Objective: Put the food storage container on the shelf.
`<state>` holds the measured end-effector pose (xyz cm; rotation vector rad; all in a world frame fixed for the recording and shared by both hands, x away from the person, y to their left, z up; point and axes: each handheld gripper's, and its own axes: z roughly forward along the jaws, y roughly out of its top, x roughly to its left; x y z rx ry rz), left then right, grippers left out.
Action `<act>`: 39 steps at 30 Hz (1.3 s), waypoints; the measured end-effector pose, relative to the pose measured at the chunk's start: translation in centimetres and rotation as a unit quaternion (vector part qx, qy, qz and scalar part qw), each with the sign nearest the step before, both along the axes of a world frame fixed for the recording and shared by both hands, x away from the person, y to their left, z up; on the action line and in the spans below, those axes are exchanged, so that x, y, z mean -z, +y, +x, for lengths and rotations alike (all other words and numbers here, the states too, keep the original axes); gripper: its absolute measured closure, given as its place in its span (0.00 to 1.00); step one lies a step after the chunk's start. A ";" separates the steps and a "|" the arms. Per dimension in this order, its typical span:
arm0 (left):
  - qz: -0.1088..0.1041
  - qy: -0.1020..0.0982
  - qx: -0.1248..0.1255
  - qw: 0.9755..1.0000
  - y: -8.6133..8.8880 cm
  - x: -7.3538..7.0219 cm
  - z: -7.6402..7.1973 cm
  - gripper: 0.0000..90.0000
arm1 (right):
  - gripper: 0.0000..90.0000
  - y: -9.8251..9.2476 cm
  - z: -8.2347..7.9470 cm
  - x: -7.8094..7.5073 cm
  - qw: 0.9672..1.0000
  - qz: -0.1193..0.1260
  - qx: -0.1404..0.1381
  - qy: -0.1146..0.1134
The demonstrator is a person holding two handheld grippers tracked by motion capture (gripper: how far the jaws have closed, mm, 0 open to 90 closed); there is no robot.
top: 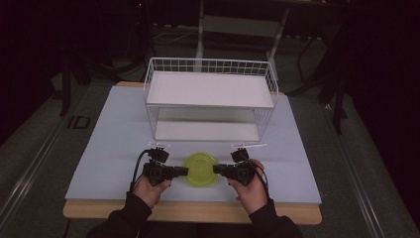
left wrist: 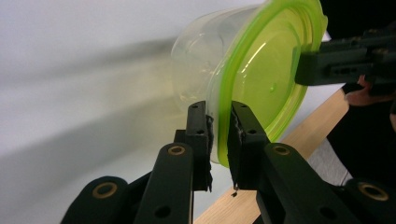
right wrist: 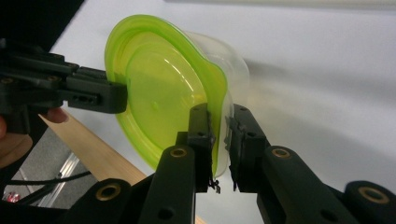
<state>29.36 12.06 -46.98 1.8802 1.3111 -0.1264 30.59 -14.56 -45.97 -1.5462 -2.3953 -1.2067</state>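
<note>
A round clear container with a lime-green lid [top: 200,169] sits at the near middle of the table, between my two grippers. My left gripper [top: 187,171] comes in from the left, and its jaws pinch the lid's rim [left wrist: 223,154], with the tub's clear wall [left wrist: 196,65] behind. My right gripper [top: 215,169] comes in from the right and clamps the opposite rim [right wrist: 219,100]. In the left gripper view the right gripper's jaws [left wrist: 303,65] hold the far edge of the lid. In the right gripper view the left gripper's jaws [right wrist: 122,98] hold the lid's other side. A hand holds each gripper.
A white two-tier wire rack [top: 210,99] stands behind the container at the middle of the pale tabletop [top: 114,144]. The table's wooden front edge [top: 193,212] runs just below the hands. Dark floor and furniture legs surround the table.
</note>
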 end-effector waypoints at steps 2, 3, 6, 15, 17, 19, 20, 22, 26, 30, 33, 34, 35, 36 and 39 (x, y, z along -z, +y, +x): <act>0.001 -0.011 -0.003 1.000 0.0 -0.8 0.0 0.90 | 0.89 0.0 -0.1 -0.8 1.000 0.004 0.001 -0.011; -0.001 -0.015 -0.004 1.000 0.1 -1.3 0.1 0.90 | 0.89 0.0 -0.1 -1.1 1.000 0.005 0.000 -0.014; -0.002 -0.024 -0.004 1.000 0.1 -2.5 0.2 0.90 | 0.89 0.0 -0.1 -2.4 1.000 0.009 0.000 -0.029; -0.001 -0.048 -0.002 0.999 0.1 -6.1 0.9 0.90 | 0.89 0.1 0.1 -6.0 0.998 0.006 0.002 -0.065; -0.001 -0.054 -0.001 0.999 0.0 -6.9 1.1 0.90 | 0.90 -0.1 0.3 -7.2 0.997 0.011 0.003 -0.075; 0.000 -0.064 -0.005 0.998 0.0 -7.8 1.3 0.90 | 0.90 -0.1 0.4 -8.0 0.996 0.015 0.006 -0.083; 0.001 -0.069 -0.007 0.998 0.0 -8.3 1.4 0.90 | 0.90 -0.1 0.4 -8.0 0.996 0.015 0.006 -0.083; -0.003 -0.078 -0.011 0.997 0.2 -9.1 1.7 0.90 | 0.90 0.0 0.6 -8.9 0.995 0.019 0.009 -0.092; -0.015 -0.080 -0.012 0.997 0.5 -10.5 2.5 0.90 | 0.90 0.2 1.2 -10.7 0.994 0.024 0.010 -0.104; -0.024 -0.088 -0.020 0.996 0.7 -12.2 3.3 0.90 | 0.90 0.4 2.1 -12.9 0.992 0.028 0.015 -0.121; -0.014 -0.103 -0.029 0.994 0.5 -13.6 3.8 0.90 | 0.90 0.6 2.5 -13.8 0.991 0.020 0.018 -0.130; -0.013 -0.106 -0.032 0.994 0.4 -14.0 4.0 0.90 | 0.90 0.6 2.8 -14.2 0.991 0.023 0.022 -0.134; -0.013 -0.110 -0.037 0.993 0.4 -14.4 4.2 0.90 | 0.90 0.7 3.0 -14.6 0.990 0.019 0.023 -0.138; -0.013 -0.111 -0.038 0.993 0.4 -14.7 4.5 0.90 | 0.90 0.7 3.3 -14.9 0.990 0.023 0.025 -0.139; -0.009 -0.112 -0.046 0.993 0.2 -15.6 5.4 0.90 | 0.90 0.6 4.2 -15.8 0.989 0.027 0.031 -0.139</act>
